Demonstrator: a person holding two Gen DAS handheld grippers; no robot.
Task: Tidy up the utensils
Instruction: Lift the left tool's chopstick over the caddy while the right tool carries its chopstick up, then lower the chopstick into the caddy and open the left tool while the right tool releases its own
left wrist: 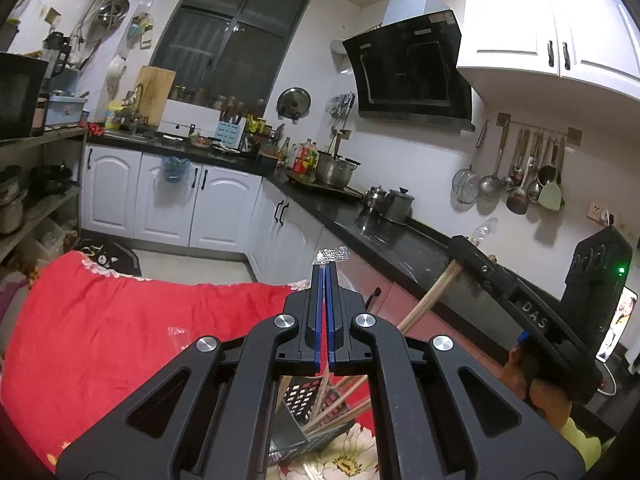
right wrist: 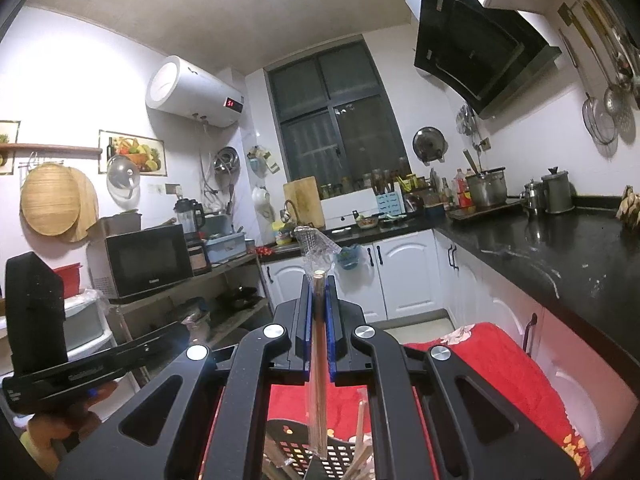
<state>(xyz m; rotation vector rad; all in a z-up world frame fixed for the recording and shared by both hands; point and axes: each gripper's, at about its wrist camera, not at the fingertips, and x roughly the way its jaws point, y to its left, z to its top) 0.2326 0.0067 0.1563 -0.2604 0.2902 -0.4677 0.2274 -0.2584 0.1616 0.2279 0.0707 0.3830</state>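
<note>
The right gripper has its jaws clenched on wrapped chopsticks, held over the black perforated utensil basket on the red cloth. The left gripper is clenched on a scrap of clear plastic wrap. With such a thin grip, the chopsticks could pivot, miss the basket, or snag the sticks already inside.

Below both grippers, a slotted basket holding loose chopsticks, set on a cloth-covered surface. To the right, a long desk running toward the far window, with pots at its far end. Far left, a microwave on a shelf.
</note>
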